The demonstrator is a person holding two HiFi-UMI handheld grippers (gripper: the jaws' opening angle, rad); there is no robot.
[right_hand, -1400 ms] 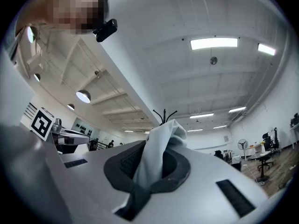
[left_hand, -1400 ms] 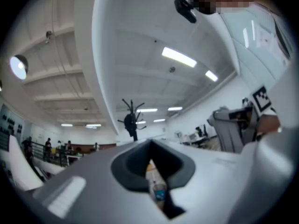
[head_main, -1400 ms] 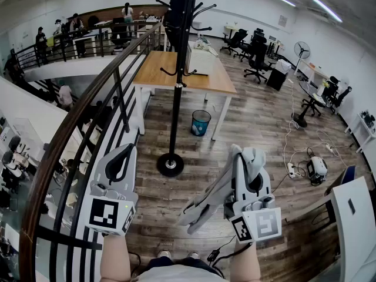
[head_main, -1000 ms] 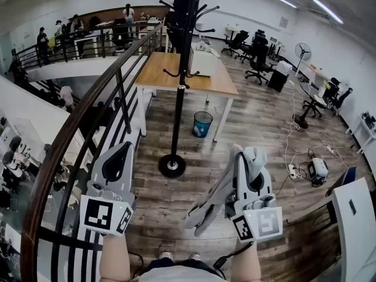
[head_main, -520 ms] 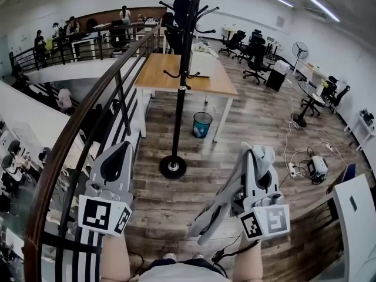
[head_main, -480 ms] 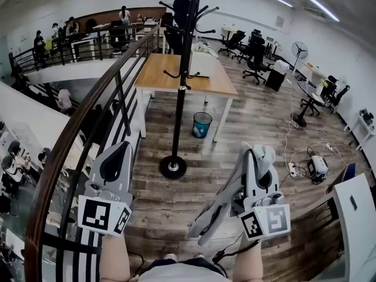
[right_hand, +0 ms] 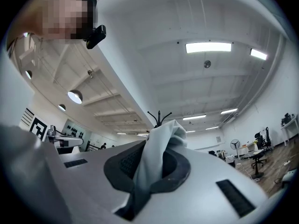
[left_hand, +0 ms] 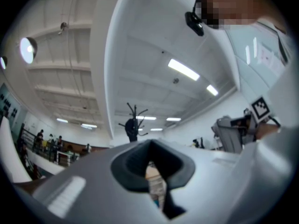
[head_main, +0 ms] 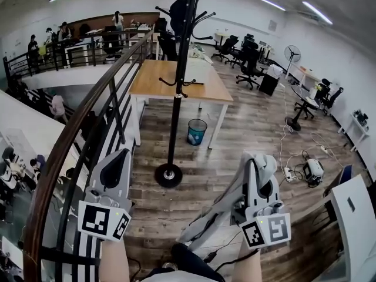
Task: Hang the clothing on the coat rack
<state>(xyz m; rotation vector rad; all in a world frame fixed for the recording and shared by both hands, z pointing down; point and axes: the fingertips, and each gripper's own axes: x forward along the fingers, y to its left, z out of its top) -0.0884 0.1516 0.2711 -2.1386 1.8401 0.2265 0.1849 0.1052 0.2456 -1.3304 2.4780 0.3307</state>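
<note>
The left gripper (head_main: 120, 155) is held low at the left beside the railing (head_main: 88, 107), its jaws closed together with nothing between them. Ahead, well apart from both grippers and between them, the coat rack (head_main: 176, 93) stands upright on the wooden floor (head_main: 247, 128); its long axis is vertical, and its upturned hooks sit at mid-pole and at the top, where something dark already hangs. The clothing (head_main: 217, 213), pale grey, is draped slantwise from the right gripper (head_main: 262, 159) down toward the person's middle. It is clamped in that gripper's jaws at its upper end. The hooks are judged to lie forward of and above those jaws.
</note>
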